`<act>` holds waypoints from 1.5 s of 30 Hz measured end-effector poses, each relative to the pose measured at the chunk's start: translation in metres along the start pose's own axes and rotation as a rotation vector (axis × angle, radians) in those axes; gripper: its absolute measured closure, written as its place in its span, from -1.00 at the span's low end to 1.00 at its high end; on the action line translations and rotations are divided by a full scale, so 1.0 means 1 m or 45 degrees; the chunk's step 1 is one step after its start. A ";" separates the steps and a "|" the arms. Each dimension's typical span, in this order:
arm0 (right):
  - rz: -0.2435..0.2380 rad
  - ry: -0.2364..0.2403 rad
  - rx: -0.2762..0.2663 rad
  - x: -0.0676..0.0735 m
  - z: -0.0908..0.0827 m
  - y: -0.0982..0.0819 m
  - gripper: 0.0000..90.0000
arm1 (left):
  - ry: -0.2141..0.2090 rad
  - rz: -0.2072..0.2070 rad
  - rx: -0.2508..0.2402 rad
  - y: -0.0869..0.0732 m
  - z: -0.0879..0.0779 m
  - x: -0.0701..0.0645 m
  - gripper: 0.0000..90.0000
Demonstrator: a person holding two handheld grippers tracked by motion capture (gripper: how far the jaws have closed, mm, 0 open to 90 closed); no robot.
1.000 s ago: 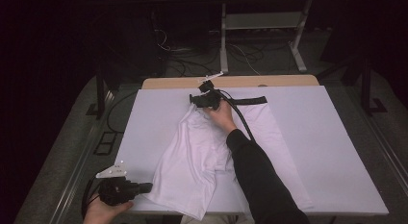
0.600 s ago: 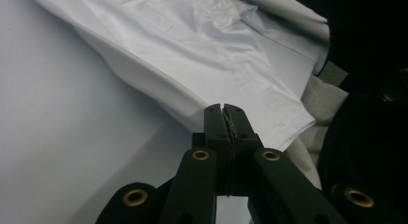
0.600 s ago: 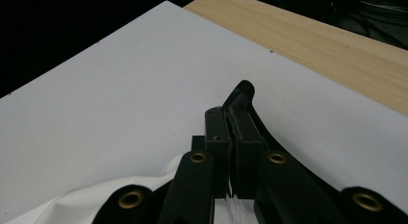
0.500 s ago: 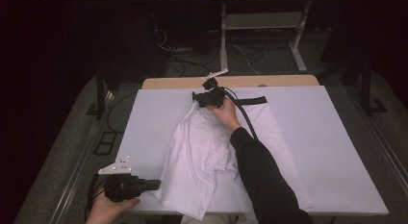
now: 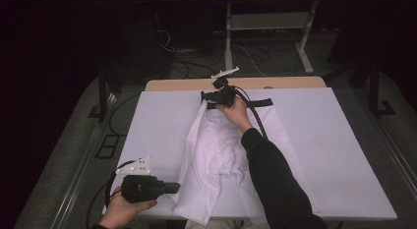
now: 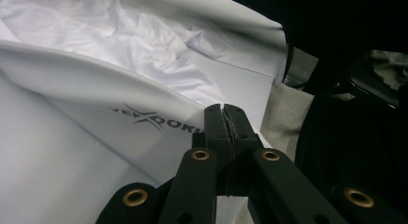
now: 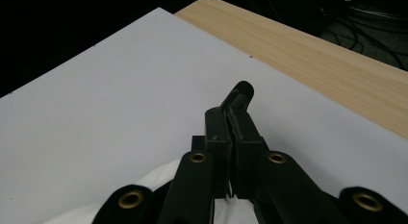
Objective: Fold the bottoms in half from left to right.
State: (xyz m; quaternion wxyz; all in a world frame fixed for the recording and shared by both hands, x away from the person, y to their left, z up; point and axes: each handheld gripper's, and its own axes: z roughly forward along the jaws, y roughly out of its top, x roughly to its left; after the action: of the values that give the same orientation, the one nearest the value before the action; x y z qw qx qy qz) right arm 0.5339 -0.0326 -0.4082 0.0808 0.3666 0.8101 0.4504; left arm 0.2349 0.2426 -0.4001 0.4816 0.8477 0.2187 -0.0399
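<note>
Shirt [image 5: 216, 155] sits rumpled mid-table on the white sheet [image 5: 334, 155]. Left gripper [image 5: 169, 188] at roughly 7 o'clock has jaws pinched tight on the hem (logo print just beyond them). Right gripper [image 5: 205, 97] up at 12 o'clock is clamped on the black-trimmed collar edge [image 7: 240, 95].

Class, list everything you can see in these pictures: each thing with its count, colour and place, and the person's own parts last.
White fabric garment with black waistband: one, white, rumpled mid-table.
White table cover: one, white, over the tabletop.
Light wooden tabletop: one, tan, bare strip at far edge.
Floor cables: several, dark, beyond the table.
Left gripper: one, black, near edge, shut on the garment's near edge.
Right gripper: one, black, far end, shut on the waistband.
</note>
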 end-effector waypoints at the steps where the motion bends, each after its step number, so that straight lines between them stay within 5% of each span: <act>1: 0.000 0.000 0.000 0.000 0.000 0.000 0.92 | -0.007 0.006 0.003 0.002 0.002 -0.001 0.98; 27: 0.018 -0.051 -0.014 -0.020 -0.026 0.004 0.92 | -0.176 0.147 -0.004 0.043 0.043 -0.015 0.98; 45: 0.054 -0.060 -0.050 -0.036 -0.050 0.006 0.92 | -0.284 0.177 -0.014 0.062 0.076 -0.023 0.98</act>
State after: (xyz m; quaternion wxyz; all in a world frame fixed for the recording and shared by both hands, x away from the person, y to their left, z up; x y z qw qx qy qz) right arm 0.5397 -0.0888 -0.3818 0.0974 0.3924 0.7910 0.4592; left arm 0.2505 0.1449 -0.3847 0.5093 0.8484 0.1049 -0.0993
